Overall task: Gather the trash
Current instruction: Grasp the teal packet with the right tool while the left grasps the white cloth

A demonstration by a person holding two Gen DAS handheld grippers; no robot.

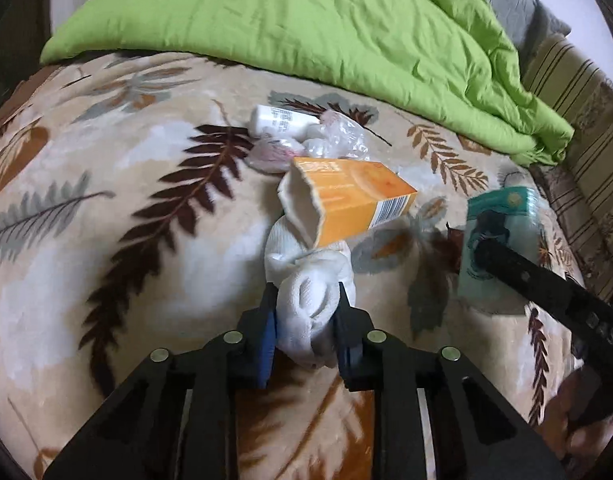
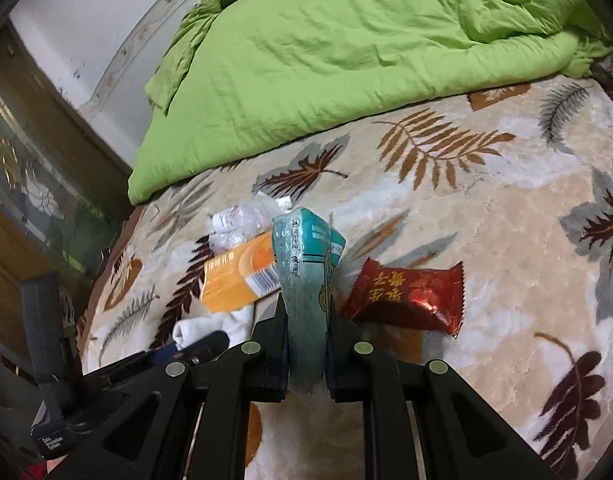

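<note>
My left gripper (image 1: 306, 300) is shut on a white sock (image 1: 310, 280) lying on the bed. An open orange carton (image 1: 346, 196) rests on the sock's far end; it also shows in the right wrist view (image 2: 238, 276). Behind it lie a white bottle (image 1: 280, 120) and crumpled clear plastic wrappers (image 1: 338, 136). My right gripper (image 2: 306, 312) is shut on a teal tissue pack (image 2: 308, 264), held upright above the blanket; the pack also shows in the left wrist view (image 1: 502, 232). A red snack wrapper (image 2: 410, 296) lies just right of it.
The bed is covered by a beige blanket with a leaf pattern (image 1: 106, 240). A green duvet (image 1: 306, 20) is bunched along the far side. A striped cushion (image 1: 578, 112) lies at the right edge. A wooden cabinet (image 2: 26, 180) stands left of the bed.
</note>
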